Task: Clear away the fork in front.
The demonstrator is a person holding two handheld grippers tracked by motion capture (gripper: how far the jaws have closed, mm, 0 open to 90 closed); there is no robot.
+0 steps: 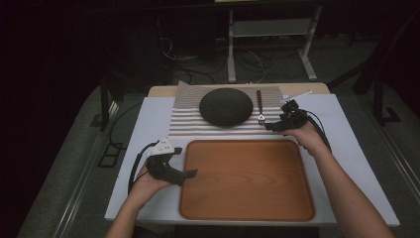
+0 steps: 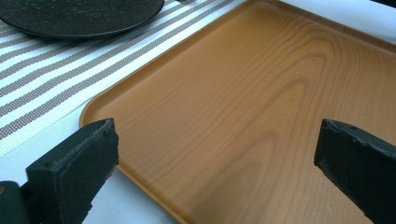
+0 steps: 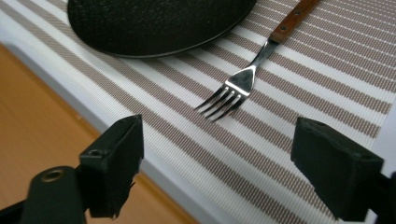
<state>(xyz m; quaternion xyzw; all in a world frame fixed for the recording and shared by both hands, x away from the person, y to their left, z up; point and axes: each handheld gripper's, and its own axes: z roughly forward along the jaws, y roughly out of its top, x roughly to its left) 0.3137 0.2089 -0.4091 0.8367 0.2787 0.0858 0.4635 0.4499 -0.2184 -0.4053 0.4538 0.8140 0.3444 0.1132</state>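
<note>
On the tabletop (image 1: 346, 163), far of the wooden tray (image 1: 246, 179), the striped mat (image 1: 198, 124) carries a dark plate (image 1: 226, 106) and, right of it, the fork (image 1: 259, 106), which the right gripper (image 1: 273, 126), jaws apart and empty, seems to approach for pickup, needing alignment over it, while the left gripper (image 1: 190, 173) waits wide open.

No readable text, label, brand, number or sign on anything in view.

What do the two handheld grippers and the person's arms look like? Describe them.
Both are black two-jaw tools with blocky, flat-faced jaws. The left gripper carries a pale three-cornered plate on top and trails a black cable; the right gripper trails a looping black cable too. The forearms are bare, with no sleeves or gloves visible.
</note>
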